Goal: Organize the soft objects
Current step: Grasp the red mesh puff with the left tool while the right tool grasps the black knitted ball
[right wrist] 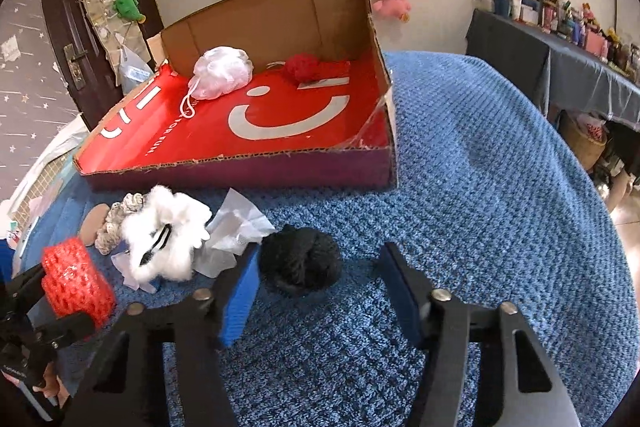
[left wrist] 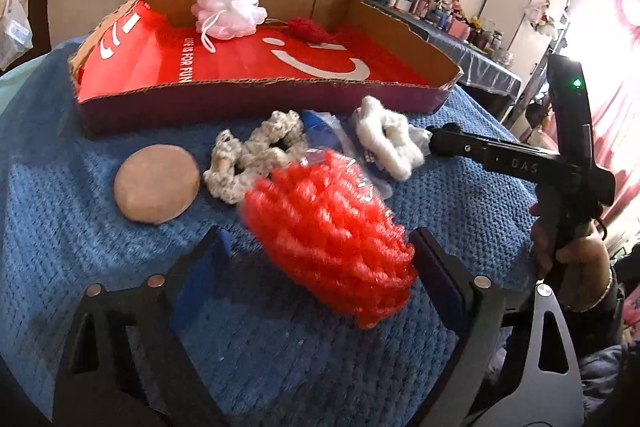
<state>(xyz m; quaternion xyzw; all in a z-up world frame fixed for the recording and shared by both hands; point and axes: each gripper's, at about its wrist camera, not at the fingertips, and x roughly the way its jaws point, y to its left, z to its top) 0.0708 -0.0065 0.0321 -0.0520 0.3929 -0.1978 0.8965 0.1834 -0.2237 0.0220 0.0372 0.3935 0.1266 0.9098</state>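
Left wrist view first: I had the left gripper (left wrist: 320,259) down over the red mesh scrubber (left wrist: 328,239) on the blue blanket (left wrist: 80,227), just in front of the cardboard box (left wrist: 256,99). One pad sat against the scrubber's right side, the other stood clear on the left, so those tongs were open around it, not yet squeezing. Beyond it lay the tan pad (left wrist: 156,183), a speckled scrunchie (left wrist: 256,151) and a white scrunchie (left wrist: 384,139), all near the box's front wall.

On the right wrist view I had the right gripper (right wrist: 320,291) straddling the black yarn ball (right wrist: 300,261); the left pad looked to be touching it, the right pad stood well apart. Open too, then. Inside the box, toward the back wall, a white bath puff (right wrist: 222,71) and a red yarn ball (right wrist: 306,67) already rested on the red liner.

I judged this the grasping step for two items at once. Next I needed both pairs closed gently on soft stuff, then lifted over the front wall.
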